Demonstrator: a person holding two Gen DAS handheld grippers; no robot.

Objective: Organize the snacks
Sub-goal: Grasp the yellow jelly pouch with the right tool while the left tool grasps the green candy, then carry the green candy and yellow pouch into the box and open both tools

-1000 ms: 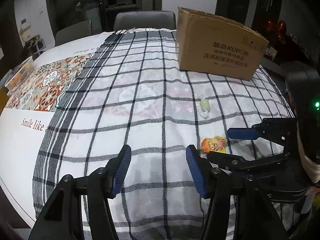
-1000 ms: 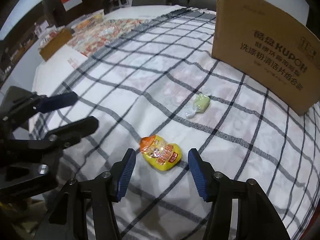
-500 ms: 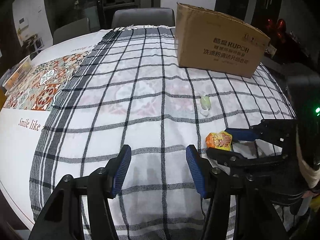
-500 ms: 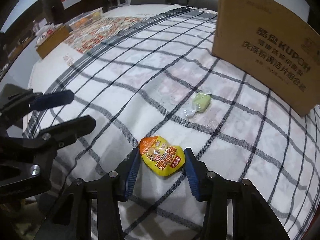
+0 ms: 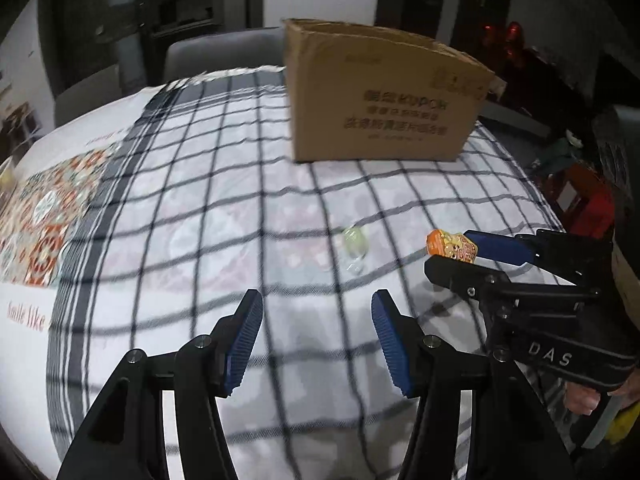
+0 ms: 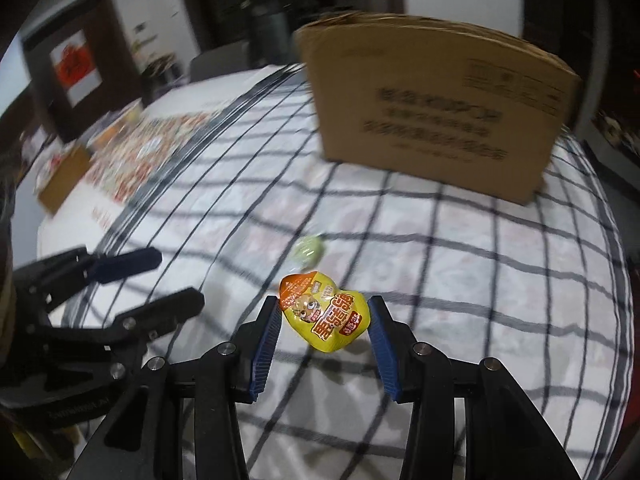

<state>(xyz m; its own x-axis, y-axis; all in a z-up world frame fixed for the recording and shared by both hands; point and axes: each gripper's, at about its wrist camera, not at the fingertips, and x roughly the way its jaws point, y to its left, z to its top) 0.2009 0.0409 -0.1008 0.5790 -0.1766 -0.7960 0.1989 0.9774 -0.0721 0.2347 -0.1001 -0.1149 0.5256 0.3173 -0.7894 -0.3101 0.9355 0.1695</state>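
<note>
Yellow-and-orange snack packet (image 6: 324, 314) pinched between the blue pads of the right gripper (image 6: 322, 330), raised off the checked tablecloth (image 6: 460, 280). Left gripper (image 5: 316, 336) spread wide, holding nothing. Pale green candy (image 6: 308, 250) lying loose on the cloth beyond. Cardboard box (image 6: 436, 120) standing at the far edge, open-topped. Best carried level with firm grip, cleared over the box rim before release.

A cardboard box (image 6: 436, 104) stands on the far side of the tabletop (image 6: 500, 280). A small wrapped candy (image 6: 308, 250) lies before it. Nearer, a snack packet (image 6: 324, 316) sits between the right tool (image 6: 323, 340) fingers, with the left tool (image 5: 316, 336) to its left.
</note>
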